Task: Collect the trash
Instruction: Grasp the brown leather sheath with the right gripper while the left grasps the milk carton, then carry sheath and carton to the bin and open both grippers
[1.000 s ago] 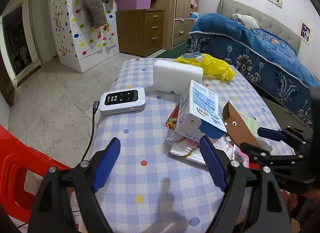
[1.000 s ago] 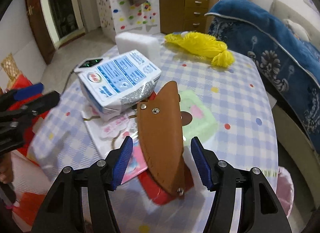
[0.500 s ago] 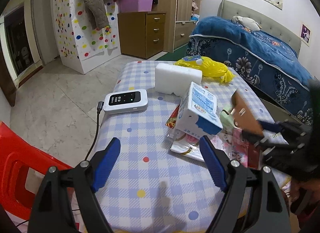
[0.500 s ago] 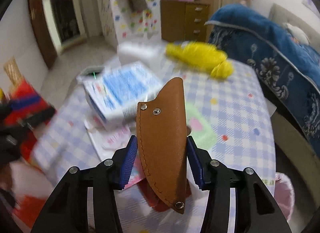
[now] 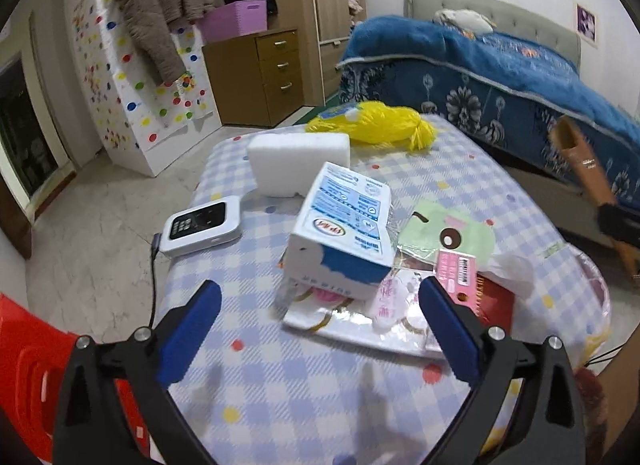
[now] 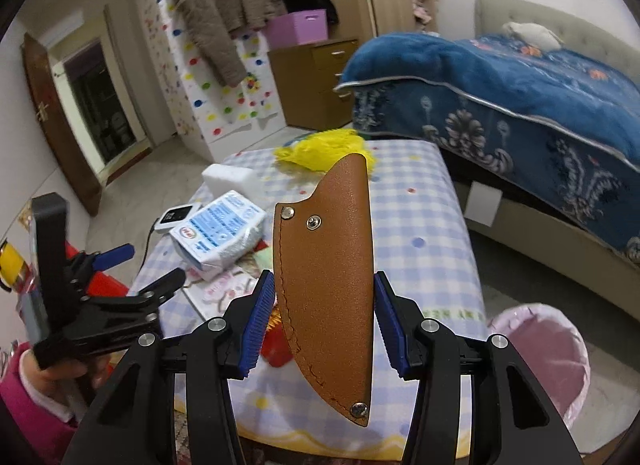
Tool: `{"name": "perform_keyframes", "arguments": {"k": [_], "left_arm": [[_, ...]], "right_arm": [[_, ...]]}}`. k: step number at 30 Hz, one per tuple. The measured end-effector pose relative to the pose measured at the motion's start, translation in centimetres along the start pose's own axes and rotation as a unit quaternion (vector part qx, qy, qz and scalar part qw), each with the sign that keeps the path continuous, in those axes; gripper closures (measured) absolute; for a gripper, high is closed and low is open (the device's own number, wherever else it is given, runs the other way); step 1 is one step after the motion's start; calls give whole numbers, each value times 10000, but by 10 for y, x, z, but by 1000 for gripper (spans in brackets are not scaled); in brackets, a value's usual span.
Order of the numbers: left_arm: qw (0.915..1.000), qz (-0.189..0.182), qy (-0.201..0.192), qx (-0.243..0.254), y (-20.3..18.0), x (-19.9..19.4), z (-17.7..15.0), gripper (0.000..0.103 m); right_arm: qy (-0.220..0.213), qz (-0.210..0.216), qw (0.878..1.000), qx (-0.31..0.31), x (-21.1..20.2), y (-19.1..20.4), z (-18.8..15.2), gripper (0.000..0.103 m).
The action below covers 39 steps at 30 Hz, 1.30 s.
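Observation:
My right gripper (image 6: 325, 321) is shut on a brown leather sheath (image 6: 328, 265), held upright above the near table edge. In the left wrist view the sheath (image 5: 580, 161) shows blurred at the far right. My left gripper (image 5: 320, 329) hovers over the checked tablecloth (image 5: 280, 385), its jaws opening wide with nothing between them. Just beyond its fingertips lie flat wrappers (image 5: 360, 313), a blue-and-white carton (image 5: 344, 225), a pink tag (image 5: 456, 269) and a green cartoon card (image 5: 444, 233). The left gripper (image 6: 148, 265) also shows in the right wrist view, held by a hand in a pink sleeve.
A pink-lined bin (image 6: 516, 311) stands on the floor at the table's near right corner. A white foam block (image 5: 298, 161), yellow bag (image 5: 376, 127) and white device on a cable (image 5: 202, 225) sit farther back. A red chair (image 5: 24, 365) is left, a bed (image 5: 500, 77) right.
My right gripper closed on the sheath and lifted it off the table, up and toward the right. My left gripper's jaws spread wider and it shifted closer to the wrappers.

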<state>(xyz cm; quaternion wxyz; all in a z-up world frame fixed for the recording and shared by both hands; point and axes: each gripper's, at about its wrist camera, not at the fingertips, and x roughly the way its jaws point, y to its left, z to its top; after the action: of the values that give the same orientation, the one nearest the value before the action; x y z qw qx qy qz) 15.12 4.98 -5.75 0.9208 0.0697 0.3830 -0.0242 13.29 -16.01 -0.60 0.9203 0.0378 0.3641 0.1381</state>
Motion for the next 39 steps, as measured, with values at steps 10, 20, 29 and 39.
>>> {"name": "perform_keyframes", "arguments": {"k": [10, 20, 29, 39], "left_arm": [[9990, 85, 317, 312, -9, 46, 14, 11], [9992, -178, 178, 297, -7, 34, 17, 29], [9931, -956, -564, -386, -6, -63, 11, 30], [9878, -1506, -349, -168, -69, -79, -8, 30]], "right_arm": [[48, -90, 9996, 271, 4, -25, -6, 53], [27, -46, 9994, 327, 2, -24, -9, 53], [-230, -6, 9992, 320, -27, -24, -15, 53], [-266, -224, 9975, 620, -60, -57, -52, 53]]}}
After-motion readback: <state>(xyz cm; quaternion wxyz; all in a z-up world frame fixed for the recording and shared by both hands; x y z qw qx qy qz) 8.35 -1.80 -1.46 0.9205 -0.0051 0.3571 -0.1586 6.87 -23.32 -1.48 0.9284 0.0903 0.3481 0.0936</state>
